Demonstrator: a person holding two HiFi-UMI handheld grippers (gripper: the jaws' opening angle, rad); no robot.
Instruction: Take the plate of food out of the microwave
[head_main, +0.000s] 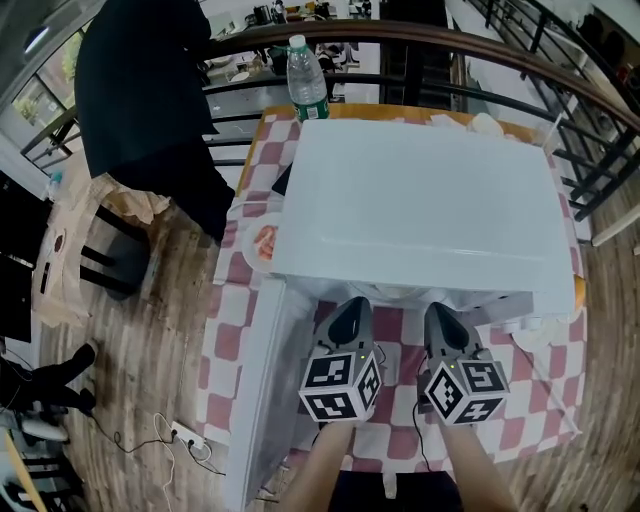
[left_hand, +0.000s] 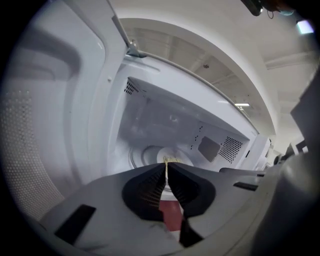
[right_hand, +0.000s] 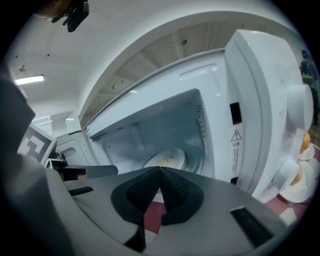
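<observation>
Your left gripper (head_main: 350, 305) and right gripper (head_main: 440, 312) sit side by side at the lower centre of the head view. Both point into the open front of the white microwave (head_main: 420, 200), which fills the middle of the frame. Each gripper's own view shows its jaws clenched together at the tips with nothing between them, so you are holding nothing in either hand. The plate of food (right_hand: 167, 160) is inside the microwave, lying flat on the cavity floor just above your closed right jaws in the right gripper view. What is on it looks pale yellow, though it is too small and hazy to name. In the left gripper view the same plate shows just past the tips of that gripper. The microwave door (head_main: 255, 400) is swung open and runs down the lower left of the head view. The microwave stands on a table with a red and white checked cloth (head_main: 230, 340). A water bottle (head_main: 306, 75) stands upright behind it at the top of the frame. A second plate (head_main: 258, 245) with something orange peeks out at the microwave's left edge. A person in dark clothing (head_main: 140, 90) is at the upper left.
</observation>
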